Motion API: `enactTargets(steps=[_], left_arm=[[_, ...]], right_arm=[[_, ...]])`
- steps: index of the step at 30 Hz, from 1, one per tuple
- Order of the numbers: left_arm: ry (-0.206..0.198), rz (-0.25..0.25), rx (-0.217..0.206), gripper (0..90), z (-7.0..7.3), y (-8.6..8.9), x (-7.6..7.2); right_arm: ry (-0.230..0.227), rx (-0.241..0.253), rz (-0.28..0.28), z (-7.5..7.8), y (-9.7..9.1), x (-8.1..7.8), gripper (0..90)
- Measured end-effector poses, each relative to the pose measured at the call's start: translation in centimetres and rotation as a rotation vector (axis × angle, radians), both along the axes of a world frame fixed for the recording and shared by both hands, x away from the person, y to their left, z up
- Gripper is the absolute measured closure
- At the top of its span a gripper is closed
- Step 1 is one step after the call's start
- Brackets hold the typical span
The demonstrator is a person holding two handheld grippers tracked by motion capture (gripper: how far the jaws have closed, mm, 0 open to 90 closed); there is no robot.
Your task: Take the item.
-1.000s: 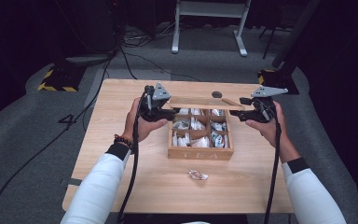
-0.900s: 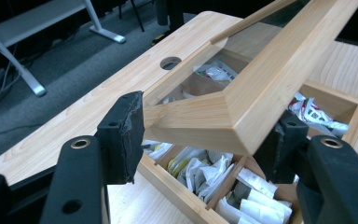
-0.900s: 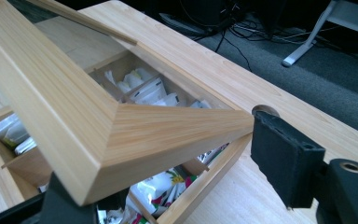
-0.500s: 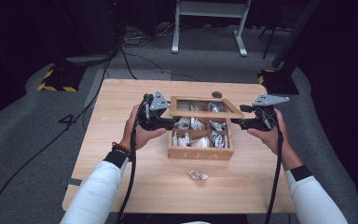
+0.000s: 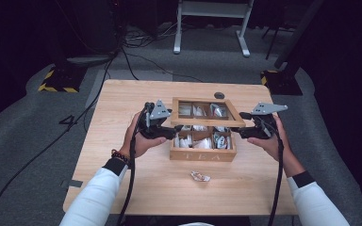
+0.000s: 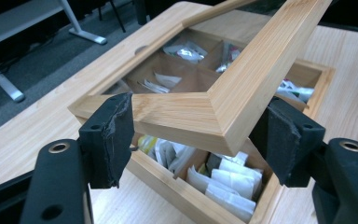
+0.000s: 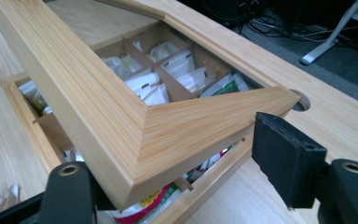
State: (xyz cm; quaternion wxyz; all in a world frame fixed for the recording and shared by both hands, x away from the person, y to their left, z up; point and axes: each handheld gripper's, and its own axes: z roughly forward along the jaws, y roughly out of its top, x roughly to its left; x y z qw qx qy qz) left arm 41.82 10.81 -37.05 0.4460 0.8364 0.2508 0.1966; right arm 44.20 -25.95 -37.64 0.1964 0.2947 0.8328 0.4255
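A wooden tea box (image 5: 202, 154) sits mid-table, its compartments full of tea bags (image 6: 228, 186). Its windowed wooden lid (image 5: 202, 124) hangs tilted just above the box, held at both front corners. My left gripper (image 5: 172, 132) has the left corner of the lid (image 6: 191, 112) between its jaws. Those jaws have just been opening, and both pads (image 6: 114, 135) still touch the wood. My right gripper (image 5: 238, 129) is shut on the right corner of the lid (image 7: 168, 135). One pad (image 7: 284, 158) meets the lid's edge, while the other jaw is hidden under the lid.
A loose tea bag (image 5: 200, 176) lies on the table in front of the box. A round hole (image 5: 219, 95) sits in the tabletop behind the box. Bare wood spreads left and right of the box; cables and stands are on the floor beyond.
Both grippers have come down together with the lid. The lid has swung from nearly edge-on to lying low over the box, its window now showing.
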Motion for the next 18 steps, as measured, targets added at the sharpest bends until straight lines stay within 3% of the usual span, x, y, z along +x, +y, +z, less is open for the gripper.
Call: enactTargets(steps=[18], left_arm=[[0.031,-0.002,-0.001,29.5,-1.8,0.1,-0.7]], right_arm=[[0.008,0.012,0.026,-1.8,-0.5,-1.2,30.9]])
